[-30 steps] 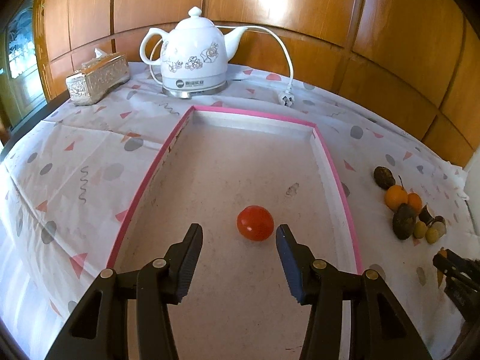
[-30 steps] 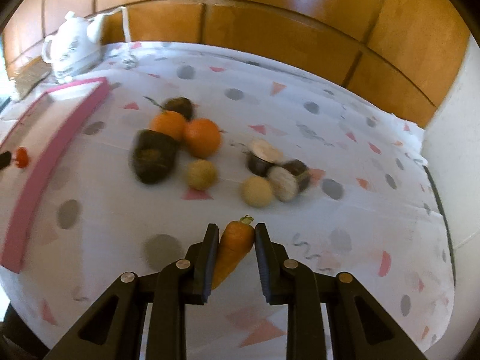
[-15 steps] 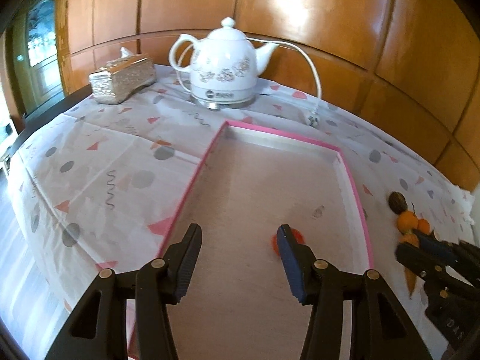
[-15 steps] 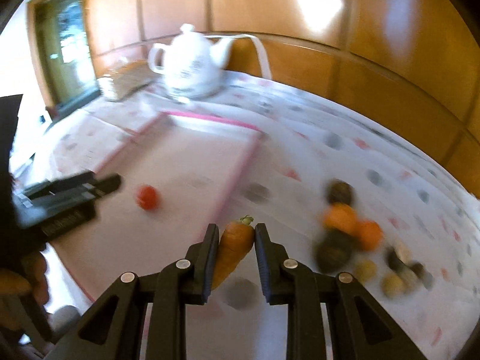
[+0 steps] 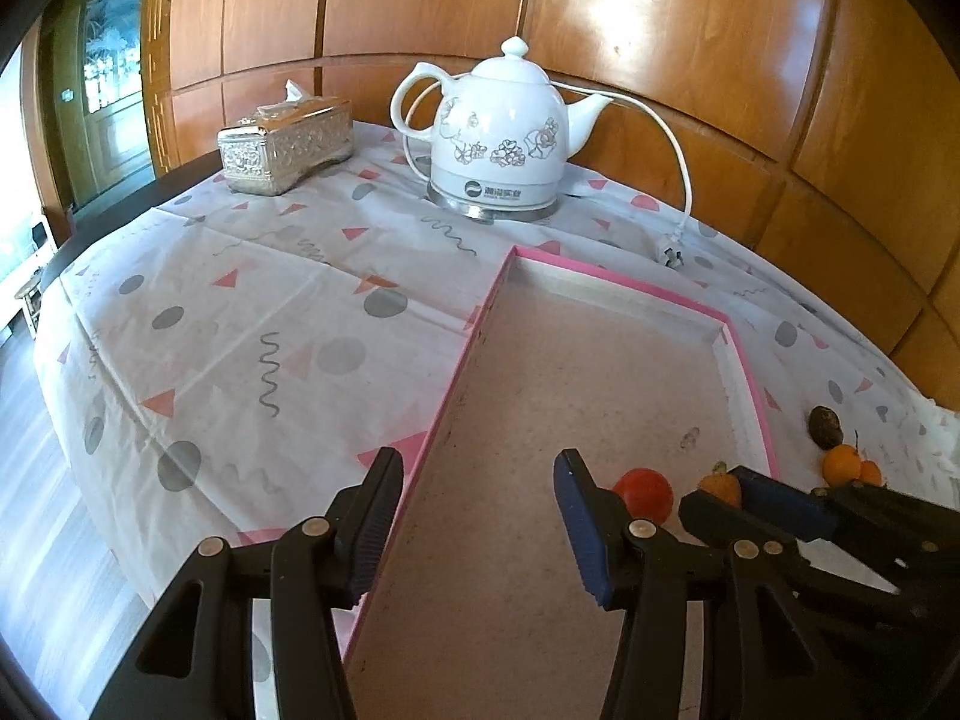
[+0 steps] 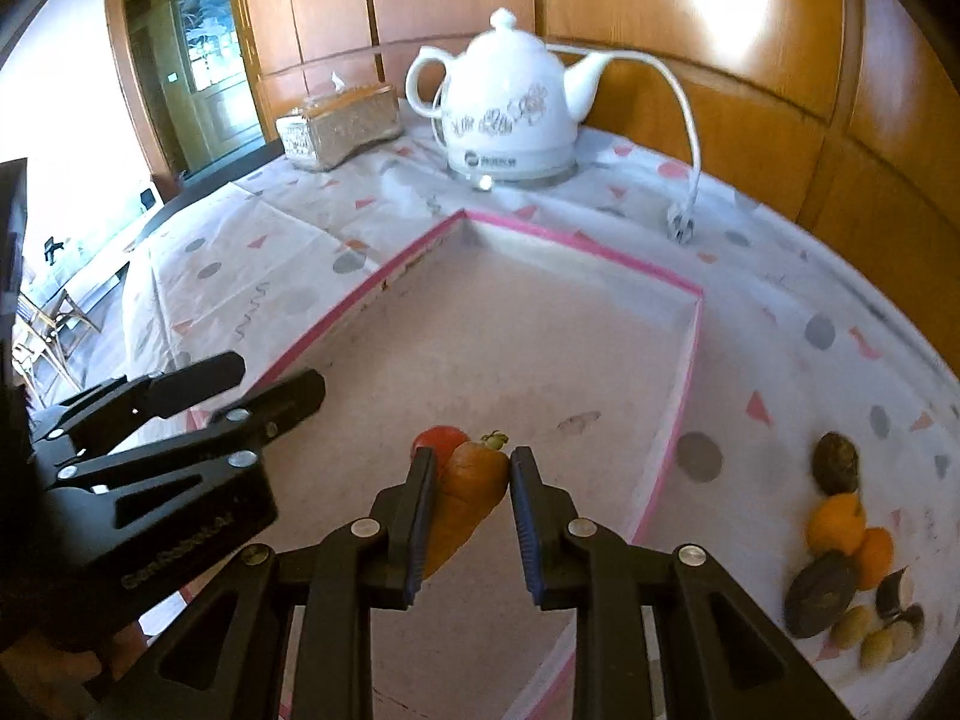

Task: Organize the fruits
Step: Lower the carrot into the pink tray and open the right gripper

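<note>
A pink-rimmed tray [image 6: 690, 324] with a dull, speckled beige floor is seen lying on a table under a thin, creased cloth [image 5: 240, 324] printed with grey dots, pink triangles and squiggles. One smooth, round red tomato [image 5: 645, 492] is already lying on the tray floor, near its right-hand rim.

A tapered orange carrot [image 6: 465, 498] with a small green stub is clamped between the pads of the right gripper [image 6: 468, 516], whose jaws are closed tightly on its thick end. It is held over the tray, just in front of the tomato, and has not yet been set down.

The left gripper [image 5: 474, 522] is held over the tray's near left part. Its jaws stand partly open with nothing between them, and they have just been opening a little further.

The rest of the produce is still waiting on the cloth to the right of the tray, well apart from it: a dark, wrinkled round fruit [image 6: 835, 461], two glossy oranges [image 6: 840, 525] touching each other, a dark oval avocado [image 6: 822, 591], and a cluster of small pale yellow and brown pieces [image 6: 882, 630], blurred and hard to name. The task is judged to be at an early stage, with one item placed and a second arriving.

At the back, a glazed white kettle [image 5: 501, 138] with floral print and a cord is seen, beside an embossed silver tissue box [image 5: 285, 147]. Polished wood panels form the wall.
</note>
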{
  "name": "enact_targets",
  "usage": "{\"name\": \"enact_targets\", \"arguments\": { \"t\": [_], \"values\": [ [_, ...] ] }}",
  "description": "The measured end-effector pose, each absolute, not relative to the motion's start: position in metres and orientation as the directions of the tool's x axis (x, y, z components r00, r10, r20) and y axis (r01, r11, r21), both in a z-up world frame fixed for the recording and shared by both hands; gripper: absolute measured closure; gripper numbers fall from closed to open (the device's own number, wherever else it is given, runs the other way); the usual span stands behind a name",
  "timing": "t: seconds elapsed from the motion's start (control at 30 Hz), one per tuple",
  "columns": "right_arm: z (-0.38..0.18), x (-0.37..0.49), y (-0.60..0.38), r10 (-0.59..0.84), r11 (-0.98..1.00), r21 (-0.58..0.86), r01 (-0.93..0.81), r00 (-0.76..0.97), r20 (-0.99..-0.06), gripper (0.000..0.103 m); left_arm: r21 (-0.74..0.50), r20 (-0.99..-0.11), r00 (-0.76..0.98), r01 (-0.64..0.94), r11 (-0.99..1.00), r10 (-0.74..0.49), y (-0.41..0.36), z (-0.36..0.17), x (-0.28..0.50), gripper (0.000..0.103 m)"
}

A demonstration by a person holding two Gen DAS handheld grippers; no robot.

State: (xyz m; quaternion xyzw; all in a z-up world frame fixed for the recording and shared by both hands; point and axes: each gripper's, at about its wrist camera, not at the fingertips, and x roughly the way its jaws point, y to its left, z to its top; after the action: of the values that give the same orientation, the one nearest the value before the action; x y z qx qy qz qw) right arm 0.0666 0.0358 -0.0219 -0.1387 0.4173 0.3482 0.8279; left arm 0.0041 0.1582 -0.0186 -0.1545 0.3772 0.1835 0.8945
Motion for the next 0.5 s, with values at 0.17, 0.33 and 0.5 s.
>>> {"name": "enact_targets", "arguments": {
  "t": [0.17,0.33,0.5],
  "values": [
    [-0.022,0.067,0.027,0.471,0.745,0.102,-0.659,0.412,-0.78,0.071,-0.136,-0.733,0.648,-0.438,0.889,0.207,0.154,-0.018,0.003,0.048],
    [-0.015,0.063,0.006,0.477,0.773,0.123,-0.623,0.442,-0.759,0.07,-0.131,-0.73,0.657,-0.407,0.904,0.191,0.14,-0.015,0.005,0.047],
    [-0.008,0.059,-0.021,0.469,0.808,0.14,-0.573,0.48,-0.741,0.07,-0.123,-0.724,0.669,-0.368,0.922,0.17,0.124,-0.013,0.008,0.045]
  ]
}}
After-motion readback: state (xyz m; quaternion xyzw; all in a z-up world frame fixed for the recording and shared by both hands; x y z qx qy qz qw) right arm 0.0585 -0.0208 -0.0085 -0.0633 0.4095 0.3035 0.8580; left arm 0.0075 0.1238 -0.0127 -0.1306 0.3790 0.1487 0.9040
